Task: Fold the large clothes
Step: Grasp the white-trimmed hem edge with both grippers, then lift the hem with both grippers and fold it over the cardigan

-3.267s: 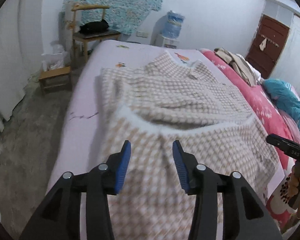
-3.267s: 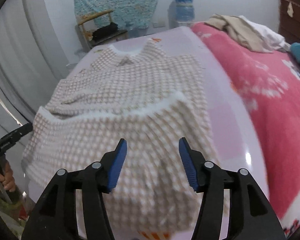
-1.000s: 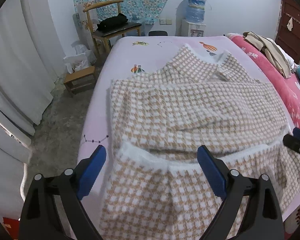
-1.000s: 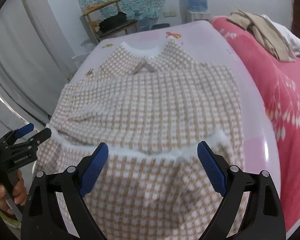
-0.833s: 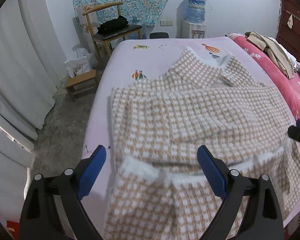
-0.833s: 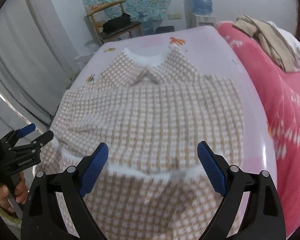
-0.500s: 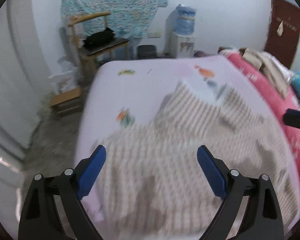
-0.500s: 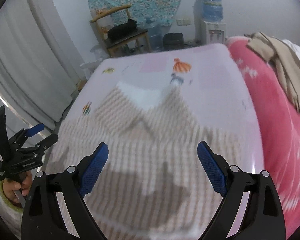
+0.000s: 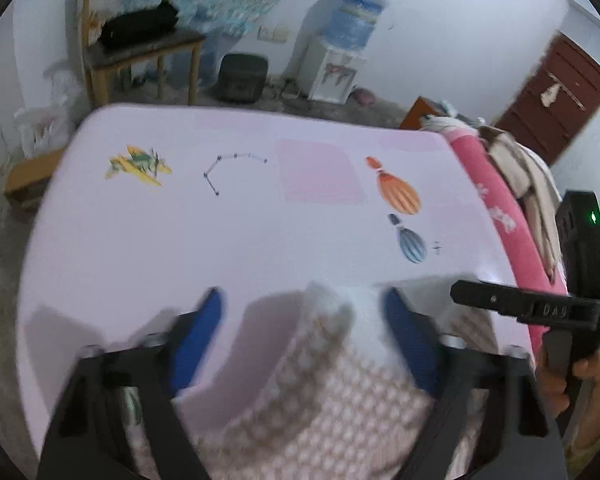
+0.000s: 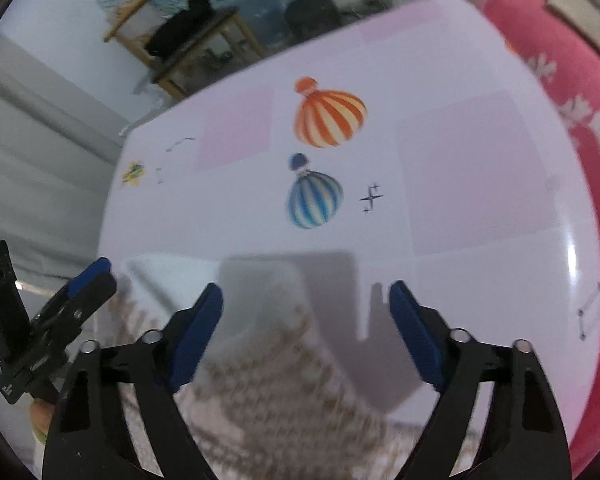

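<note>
Blue-padded jaws of the left gripper (image 9: 300, 340) are closing around the white collar edge of one beige checked sweater (image 9: 324, 392), pads not yet pressing. The right gripper (image 10: 306, 332) is closing too, with the sweater's top edge between its jaws, ungripped. Both sit at the garment's neck end on the pale pink bedsheet (image 9: 240, 232). Judged step: seizing the top edge; next, firm pinches before folding it over.

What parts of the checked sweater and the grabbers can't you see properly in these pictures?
- Left wrist view: the sweater is blurred and cut off by the bottom edge; the left gripper, closing, hides its sides.
- Right wrist view: the collar between the closing right gripper is smeared; any pad contact is unclear.
</note>
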{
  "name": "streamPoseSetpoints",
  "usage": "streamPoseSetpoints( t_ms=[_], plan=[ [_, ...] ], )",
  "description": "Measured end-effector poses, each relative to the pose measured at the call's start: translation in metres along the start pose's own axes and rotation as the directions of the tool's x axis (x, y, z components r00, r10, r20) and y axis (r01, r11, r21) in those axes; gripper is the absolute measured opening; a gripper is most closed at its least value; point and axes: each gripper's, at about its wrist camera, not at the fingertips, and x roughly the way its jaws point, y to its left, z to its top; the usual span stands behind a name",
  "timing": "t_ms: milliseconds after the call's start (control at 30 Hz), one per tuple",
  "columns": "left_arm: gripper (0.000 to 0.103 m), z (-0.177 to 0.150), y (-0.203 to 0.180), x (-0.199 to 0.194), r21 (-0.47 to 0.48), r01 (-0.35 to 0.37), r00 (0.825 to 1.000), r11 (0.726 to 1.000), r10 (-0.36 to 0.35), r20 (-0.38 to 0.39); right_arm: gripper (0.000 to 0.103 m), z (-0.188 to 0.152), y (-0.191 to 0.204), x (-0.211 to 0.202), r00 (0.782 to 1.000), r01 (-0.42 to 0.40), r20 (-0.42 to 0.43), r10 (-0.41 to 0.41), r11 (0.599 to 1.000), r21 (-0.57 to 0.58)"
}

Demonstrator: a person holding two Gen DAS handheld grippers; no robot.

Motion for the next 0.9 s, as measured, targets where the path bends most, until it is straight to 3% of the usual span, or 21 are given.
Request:
streamPoseSetpoints(
  t_ms=[33,100,167,233,433,633,800,900],
  plan=[
    [0.052,0.001,0.001,0.01,-0.008,-0.007,1.0,1.0,0.007,-0.021,0.066,0.001,-0.002,0.005,1.0,-0.006,-0.009,0.006,1.0,0.008],
    [0.023,-0.001,0.003,0.016,-0.015,0.013,0.999,1.0,-0.014,-0.042,0.045,-0.002,-0.006,0.009,0.999,-0.032,-0.017,0.032,0.999,0.015],
    [0.014,-0.006,-0.002,0.011,0.0,0.035,0.999,0.999,-0.035,-0.03,0.015,-0.006,-0.005,0.005,0.997,-0.08,-0.017,0.081,0.997,0.006],
    [0.012,-0.008,-0.011,0.0,0.049,0.026,1.0,0.998,-0.026,0.0,0.011,-0.012,0.001,-0.01,0.995,-0.096,0.01,0.097,0.995,-0.034],
    [0.01,-0.034,-0.035,-0.07,0.196,0.056,0.994,0.979,-0.074,0.084,0.01,-0.049,0.026,-0.064,0.988,-0.106,0.091,0.124,0.978,-0.179],
    [0.01,-0.089,-0.046,-0.127,0.295,0.088,0.987,0.952,-0.123,0.103,0.01,-0.117,0.031,-0.098,0.98,-0.118,0.123,0.153,0.96,-0.255],
    [0.01,-0.15,-0.043,-0.145,0.348,0.088,0.985,0.933,-0.133,0.108,0.02,-0.171,0.026,-0.09,0.991,-0.035,0.113,0.075,0.946,-0.324],
    [0.011,-0.176,-0.034,-0.14,0.343,0.088,0.989,0.935,-0.123,0.082,0.039,-0.189,0.017,-0.095,0.992,-0.026,0.11,0.061,0.953,-0.301]
  ],
)
